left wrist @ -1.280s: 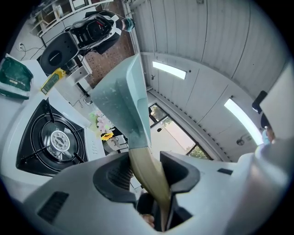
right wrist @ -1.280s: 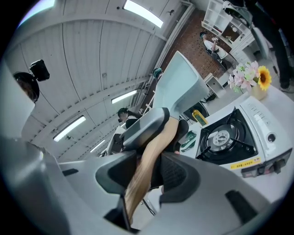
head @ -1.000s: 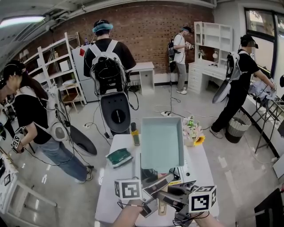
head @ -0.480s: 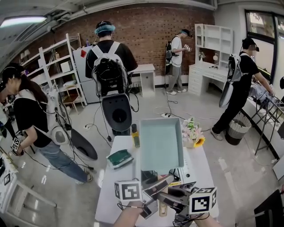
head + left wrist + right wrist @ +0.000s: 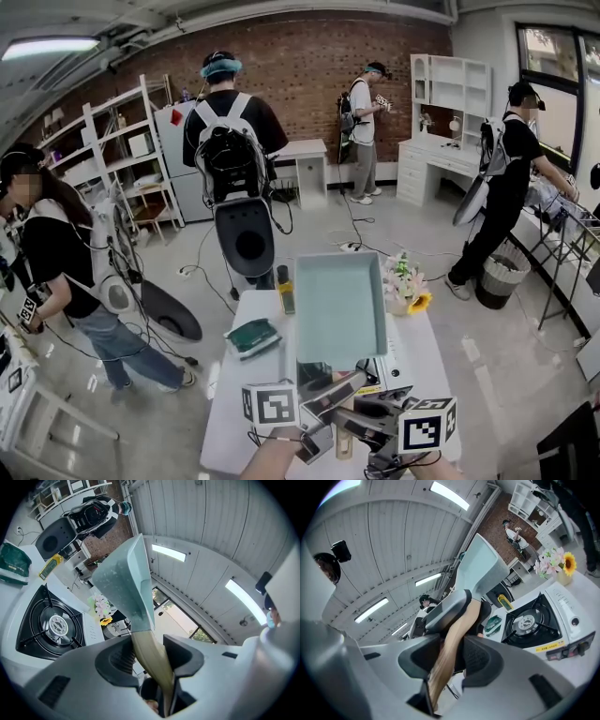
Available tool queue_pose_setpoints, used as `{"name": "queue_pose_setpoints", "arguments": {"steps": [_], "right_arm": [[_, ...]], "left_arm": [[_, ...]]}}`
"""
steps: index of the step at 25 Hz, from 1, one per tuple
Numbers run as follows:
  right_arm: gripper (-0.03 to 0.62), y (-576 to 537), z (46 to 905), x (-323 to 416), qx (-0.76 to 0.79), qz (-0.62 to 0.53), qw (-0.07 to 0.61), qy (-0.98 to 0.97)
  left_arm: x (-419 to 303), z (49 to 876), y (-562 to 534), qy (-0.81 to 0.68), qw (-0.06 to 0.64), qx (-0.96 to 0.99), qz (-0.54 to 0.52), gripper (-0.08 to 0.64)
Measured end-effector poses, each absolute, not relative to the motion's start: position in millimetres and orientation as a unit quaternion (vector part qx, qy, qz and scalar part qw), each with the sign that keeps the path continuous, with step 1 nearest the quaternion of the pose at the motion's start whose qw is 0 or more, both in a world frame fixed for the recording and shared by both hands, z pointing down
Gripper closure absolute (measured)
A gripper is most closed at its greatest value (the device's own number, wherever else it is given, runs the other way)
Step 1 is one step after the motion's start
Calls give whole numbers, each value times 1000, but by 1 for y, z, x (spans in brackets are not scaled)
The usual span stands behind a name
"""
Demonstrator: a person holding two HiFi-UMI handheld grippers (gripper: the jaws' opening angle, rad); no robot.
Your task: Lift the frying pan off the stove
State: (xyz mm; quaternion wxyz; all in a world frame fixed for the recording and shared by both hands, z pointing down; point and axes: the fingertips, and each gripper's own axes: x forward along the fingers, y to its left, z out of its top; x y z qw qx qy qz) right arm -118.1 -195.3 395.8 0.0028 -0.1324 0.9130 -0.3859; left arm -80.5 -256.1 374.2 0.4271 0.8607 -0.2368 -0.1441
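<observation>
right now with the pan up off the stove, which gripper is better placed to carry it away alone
Probably the left gripper: its fingers clamp the wooden handle right beside the pan, so there is less leverage. The right gripper holds the handle's far end, behind the left.

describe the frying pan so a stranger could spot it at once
Find the white table in the room's middle, then the gas stove on it. The frying pan is held up above that: the only pale teal, square, wooden-handled thing there.
</observation>
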Motion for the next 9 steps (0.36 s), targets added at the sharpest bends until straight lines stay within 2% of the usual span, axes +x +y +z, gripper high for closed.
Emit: {"name": "queue_pose_setpoints", "arguments": {"steps": [9], "right_arm": [[446,-189,396,-124,-132,-391,4,911]], "left_arm": [[-86,374,-250,-239,429,859,-144,387]]}}
